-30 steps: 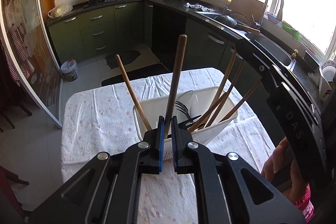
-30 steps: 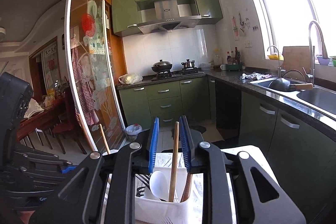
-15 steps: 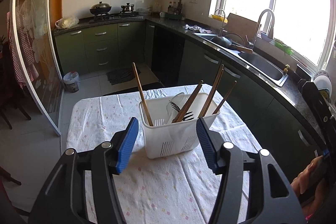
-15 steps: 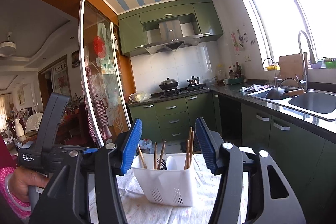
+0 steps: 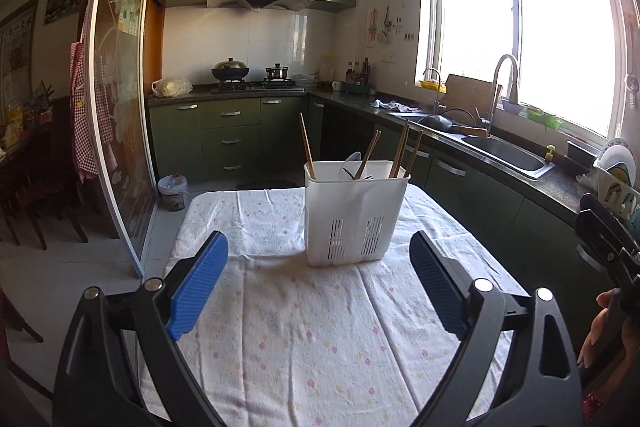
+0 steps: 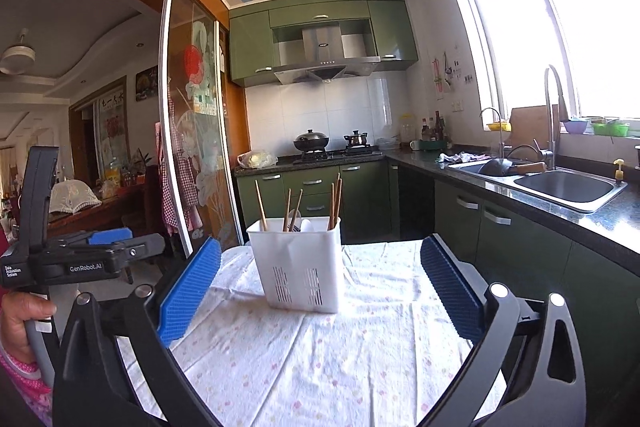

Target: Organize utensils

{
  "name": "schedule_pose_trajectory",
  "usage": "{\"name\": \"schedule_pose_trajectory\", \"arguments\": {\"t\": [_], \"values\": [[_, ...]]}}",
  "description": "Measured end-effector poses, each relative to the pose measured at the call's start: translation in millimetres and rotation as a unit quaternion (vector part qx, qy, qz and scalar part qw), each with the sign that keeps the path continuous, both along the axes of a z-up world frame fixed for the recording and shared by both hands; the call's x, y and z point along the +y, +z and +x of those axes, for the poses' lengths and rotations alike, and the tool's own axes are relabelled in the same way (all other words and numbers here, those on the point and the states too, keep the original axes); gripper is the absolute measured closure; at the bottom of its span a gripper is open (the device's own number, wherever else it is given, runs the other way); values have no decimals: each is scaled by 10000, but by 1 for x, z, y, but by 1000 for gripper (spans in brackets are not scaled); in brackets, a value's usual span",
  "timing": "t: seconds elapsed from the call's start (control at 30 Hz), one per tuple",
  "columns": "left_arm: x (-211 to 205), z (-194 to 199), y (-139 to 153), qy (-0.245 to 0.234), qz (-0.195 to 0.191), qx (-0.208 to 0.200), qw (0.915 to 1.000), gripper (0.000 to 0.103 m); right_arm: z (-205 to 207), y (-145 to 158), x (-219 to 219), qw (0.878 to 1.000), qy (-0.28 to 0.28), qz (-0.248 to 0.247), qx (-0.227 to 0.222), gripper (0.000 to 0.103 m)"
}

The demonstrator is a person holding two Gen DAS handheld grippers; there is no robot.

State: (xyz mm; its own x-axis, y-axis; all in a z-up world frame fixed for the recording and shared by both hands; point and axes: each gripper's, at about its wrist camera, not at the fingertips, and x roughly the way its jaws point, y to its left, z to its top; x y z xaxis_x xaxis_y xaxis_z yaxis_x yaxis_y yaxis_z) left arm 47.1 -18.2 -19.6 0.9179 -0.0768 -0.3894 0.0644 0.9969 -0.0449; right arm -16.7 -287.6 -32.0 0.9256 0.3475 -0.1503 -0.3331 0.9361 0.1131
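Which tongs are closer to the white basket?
Left, slightly. The left tongs face the white basket squarely; right tongs sit farther back, off its right side. Both jaws opening, empty.

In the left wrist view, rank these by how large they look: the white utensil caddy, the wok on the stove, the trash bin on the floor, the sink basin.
1. White utensil caddy, clearly largest, though it stands nearest the camera.
2. Sink basin.
3. Wok and trash bin: these look alike in size, and their distances differ, so no ranking between them.

Strong daylight pours through the window (image 5: 520, 27), blowing its panes out to pure white glare. Away from the window, the dining area sits dim. Both views stay sharp, though fisheye distortion bows the glass door (image 6: 188, 127) and darkens the corners.
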Motion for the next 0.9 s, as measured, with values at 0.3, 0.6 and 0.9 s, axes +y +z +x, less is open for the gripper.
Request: {"name": "schedule_pose_trajectory", "arguments": {"t": [0.3, 0.6, 0.9], "values": [[21, -58, 9, 63, 89, 20, 9999, 7, -59, 4, -14, 10000, 20, -64, 51, 5], [19, -76, 13, -102, 37, -262, 9996, 7, -74, 25, -10, 9996, -57, -260, -24, 5], [7, -76, 13, -153, 315, -263, 9990, 7, -66, 22, 2, 9984, -195, -484, 206, 5]]}}
